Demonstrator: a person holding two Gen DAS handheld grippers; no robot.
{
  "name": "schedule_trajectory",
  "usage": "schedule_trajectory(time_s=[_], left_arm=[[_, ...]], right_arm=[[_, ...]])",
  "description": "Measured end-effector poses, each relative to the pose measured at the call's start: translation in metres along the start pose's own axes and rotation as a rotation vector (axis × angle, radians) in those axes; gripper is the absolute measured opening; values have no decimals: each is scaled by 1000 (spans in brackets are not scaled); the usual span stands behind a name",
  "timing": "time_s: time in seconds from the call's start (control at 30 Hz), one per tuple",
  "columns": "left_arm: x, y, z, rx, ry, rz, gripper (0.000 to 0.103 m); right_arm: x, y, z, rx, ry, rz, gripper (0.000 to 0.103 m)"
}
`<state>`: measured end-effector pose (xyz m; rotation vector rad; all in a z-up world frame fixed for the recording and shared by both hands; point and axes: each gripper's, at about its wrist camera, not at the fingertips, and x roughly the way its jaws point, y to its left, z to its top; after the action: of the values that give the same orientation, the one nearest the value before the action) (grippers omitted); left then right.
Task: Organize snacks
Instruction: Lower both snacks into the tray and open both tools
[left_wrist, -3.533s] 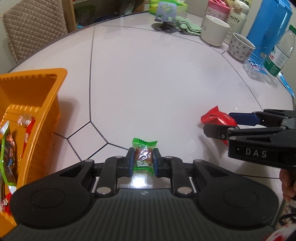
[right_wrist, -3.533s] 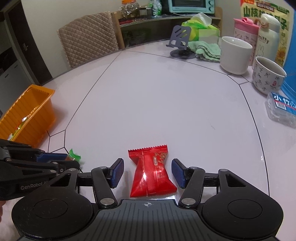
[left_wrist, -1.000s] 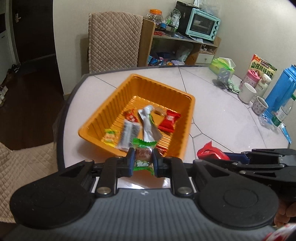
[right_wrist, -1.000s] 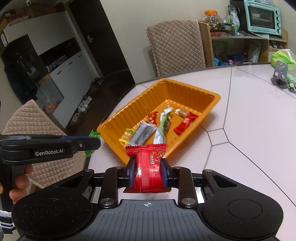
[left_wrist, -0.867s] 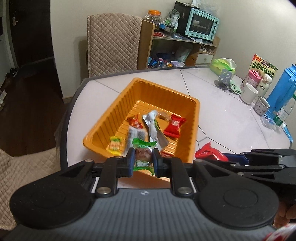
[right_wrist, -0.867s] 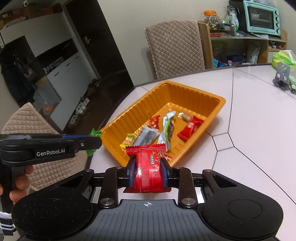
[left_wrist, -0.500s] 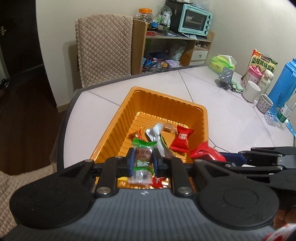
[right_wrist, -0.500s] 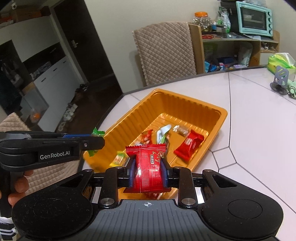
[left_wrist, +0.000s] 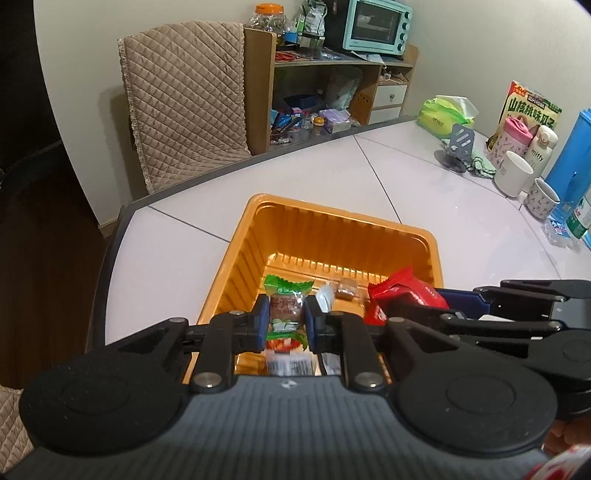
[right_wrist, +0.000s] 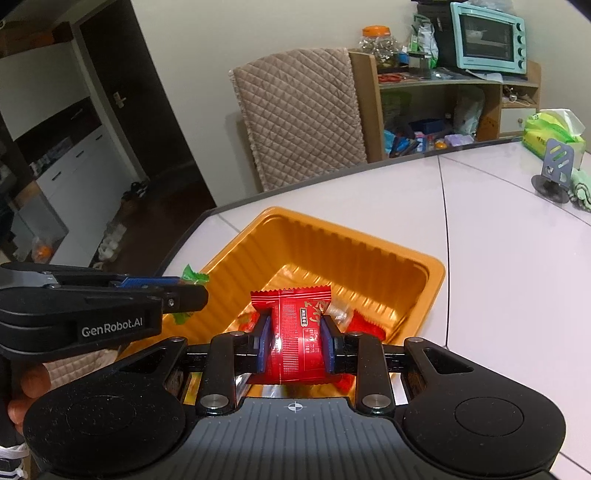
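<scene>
Holding two wrapped snacks over the orange tray (left_wrist: 430, 240), we take that tray as our landmark on the white table (left_wrist: 424, 192). Our left gripper (left_wrist: 284, 320) is clenched on the green-wrapped candy (left_wrist: 285, 306), its blue pads pressing both sides of the wrapper, and the candy hangs above the tray's near end. From the right wrist view the same left gripper (right_wrist: 192, 291) reaches in from the tray's left side, with the candy's green frill (right_wrist: 194, 275) peeking out at its tip.

Our right gripper (right_wrist: 295, 345) is clamped on the red snack packet (right_wrist: 295, 332), which stands upright between the pads over the tray's near end. In the left wrist view that right gripper (left_wrist: 417, 306) comes in from the tray's right side, and the red packet (left_wrist: 402, 291) sits above the tray's right wall.

Inside the tray lie several loose wrapped snacks (left_wrist: 345, 291), partly hidden behind our fingers, so we cannot tell each one apart.

Beyond the tray's far edge stands a quilted chair (left_wrist: 184, 92) and a wooden shelf (left_wrist: 332, 92) carrying a teal toaster oven (left_wrist: 376, 24). Well to the right of the tray we see a phone stand (left_wrist: 460, 146), a white mug (left_wrist: 513, 173), a patterned cup (left_wrist: 541, 197) and a blue jug (left_wrist: 570, 155).
</scene>
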<state>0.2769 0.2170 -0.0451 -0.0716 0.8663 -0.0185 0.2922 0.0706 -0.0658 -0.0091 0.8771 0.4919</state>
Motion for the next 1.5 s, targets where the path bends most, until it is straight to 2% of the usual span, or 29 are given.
schedule_trajectory(time_s=[0.4,0.7,0.8,1.27,1.3,1.5], left_arm=[[45,1,26,23,27,-11,18],[66,0,33,28,36,-21,19],[66,1,33,26,29,-24,24],[39,16,16,-30,37,-24,30],[37,17,15,-36,37,-22,33],[17,19,9,-38,24,-8,37]], right_arm=[[29,-20,18,26,9,-22,29],[37,-32,24,50,8,-31,29],[37,-35,24,56,8,-27,29],[36,-29,23,52,7,-21,29],[35,-28,24,50,4,-17,29],[28,-20,27,62,-55,3,31]])
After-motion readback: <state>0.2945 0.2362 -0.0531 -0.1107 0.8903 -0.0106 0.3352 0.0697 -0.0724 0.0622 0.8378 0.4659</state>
